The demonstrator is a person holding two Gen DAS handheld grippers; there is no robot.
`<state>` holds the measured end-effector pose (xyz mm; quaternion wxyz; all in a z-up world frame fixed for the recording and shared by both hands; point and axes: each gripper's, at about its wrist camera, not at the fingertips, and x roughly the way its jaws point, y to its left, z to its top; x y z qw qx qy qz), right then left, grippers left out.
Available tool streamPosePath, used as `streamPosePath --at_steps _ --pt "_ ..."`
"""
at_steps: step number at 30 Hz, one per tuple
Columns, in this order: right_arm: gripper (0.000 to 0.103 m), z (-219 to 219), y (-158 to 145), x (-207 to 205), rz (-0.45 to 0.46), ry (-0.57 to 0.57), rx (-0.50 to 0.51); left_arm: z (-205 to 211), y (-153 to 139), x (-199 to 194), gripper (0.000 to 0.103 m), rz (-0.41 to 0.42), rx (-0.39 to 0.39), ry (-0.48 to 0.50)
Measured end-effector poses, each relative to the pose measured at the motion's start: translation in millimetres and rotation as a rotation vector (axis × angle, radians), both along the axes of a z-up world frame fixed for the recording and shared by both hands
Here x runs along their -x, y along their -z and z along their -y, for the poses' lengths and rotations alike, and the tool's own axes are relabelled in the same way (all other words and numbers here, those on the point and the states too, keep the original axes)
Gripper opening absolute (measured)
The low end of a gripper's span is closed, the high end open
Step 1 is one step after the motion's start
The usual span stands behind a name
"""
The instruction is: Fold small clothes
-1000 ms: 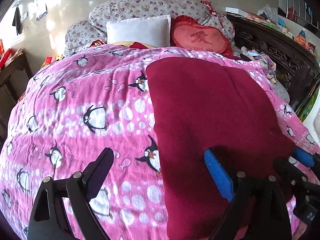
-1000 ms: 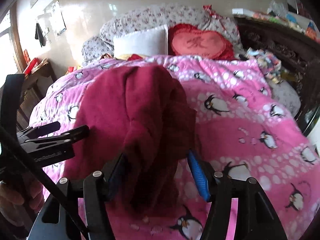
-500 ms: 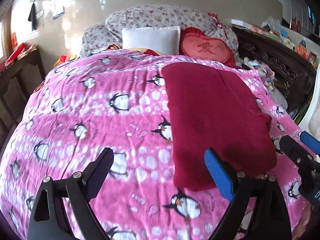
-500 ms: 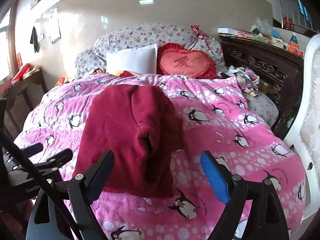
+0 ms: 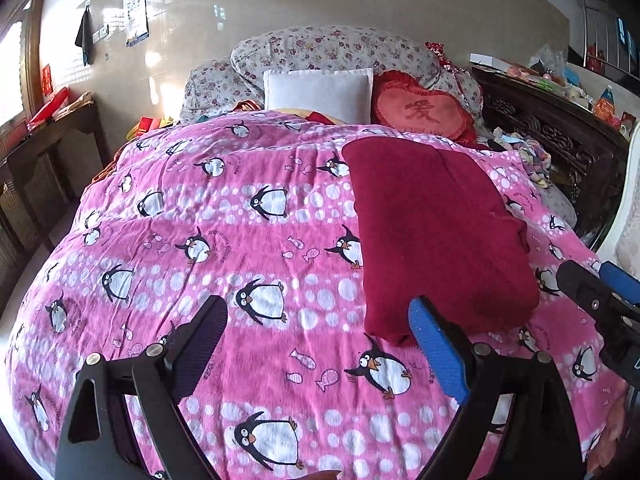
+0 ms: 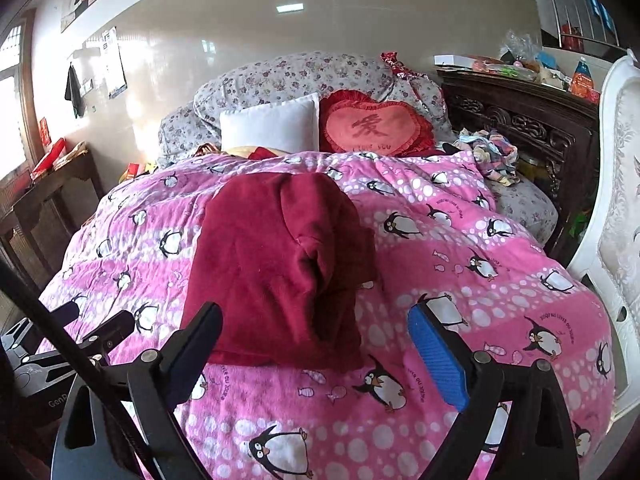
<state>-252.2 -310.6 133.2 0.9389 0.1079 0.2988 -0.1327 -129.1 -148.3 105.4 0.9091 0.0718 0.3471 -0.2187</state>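
A dark red fleece garment (image 5: 432,232) lies folded lengthwise on the pink penguin quilt (image 5: 240,240), its near edge toward me. My left gripper (image 5: 318,316) hovers open over the quilt, left of the garment's near corner, holding nothing. In the right wrist view the garment (image 6: 276,260) lies just beyond my right gripper (image 6: 316,316). Its jaws are opening, and the pads touch no cloth. The right gripper's tips (image 5: 600,292) show at the right edge of the left wrist view. The left gripper (image 6: 100,332) shows low at the left in the right wrist view.
A white pillow (image 6: 268,128), a red heart cushion (image 6: 372,128) and floral bedding sit at the bed's head. Several small clothes (image 6: 492,152) are heaped at the far right. A dark carved cabinet (image 6: 532,120) and a white chair (image 6: 616,200) flank the right side, and a wooden table (image 5: 40,140) stands at the left.
The right gripper has let go of the garment's folded layer and drawn back, its jaws widening. The left gripper has pulled back and left, off the garment. The garment now lies flat.
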Motion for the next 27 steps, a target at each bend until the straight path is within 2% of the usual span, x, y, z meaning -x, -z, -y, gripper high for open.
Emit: streamPosePath --at_steps 2,4,8,13,17,20,21,22,23,25,26,27 --pt "0.098 0.7 -0.3 0.2 0.007 -0.001 -0.005 1.5 2.3 -1.7 0.092 -0.018 0.001 0.008" --pt "0.099 7.3 1.8 -3.5 0.007 0.013 -0.024 2.1 6.9 -10.7 0.092 -0.077 0.036 0.038" --pt "0.102 32.0 13.1 -25.5 0.004 0.044 -0.066 12.0 23.4 -42.4 0.092 -0.221 0.135 0.095" --pt "0.103 71.4 43.9 -69.7 -0.065 0.023 -0.132 33.6 46.2 -87.3 0.092 -0.374 0.269 0.126" --pt "0.103 94.6 69.2 -96.2 -0.079 -0.048 -0.26 56.4 59.2 -111.2 0.092 -0.455 0.328 0.154" --pt "0.101 103.7 90.2 -115.0 -0.084 -0.117 -0.41 80.3 72.3 -122.3 0.092 -0.522 0.339 0.194" --pt "0.095 105.3 93.7 -116.3 -0.067 -0.134 -0.458 85.4 75.4 -122.4 0.092 -0.532 0.354 0.206" --pt "0.07 104.1 93.9 -116.1 -0.034 -0.159 -0.498 88.3 74.9 -120.2 0.087 -0.521 0.361 0.216" --pt "0.057 101.2 90.8 -114.6 -0.014 -0.181 -0.505 89.6 71.9 -117.5 0.078 -0.504 0.365 0.229" --pt "0.049 81.4 74.5 -111.9 -0.025 -0.191 -0.384 90.9 59.9 -108.0 0.063 -0.452 0.339 0.252" --pt "0.046 72.8 66.8 -109.3 -0.027 -0.199 -0.334 89.9 51.8 -103.0 0.059 -0.423 0.325 0.272" --pt "0.045 66.7 58.2 -104.8 -0.017 -0.21 -0.314 86.4 44.7 -100.0 0.054 -0.413 0.324 0.288"
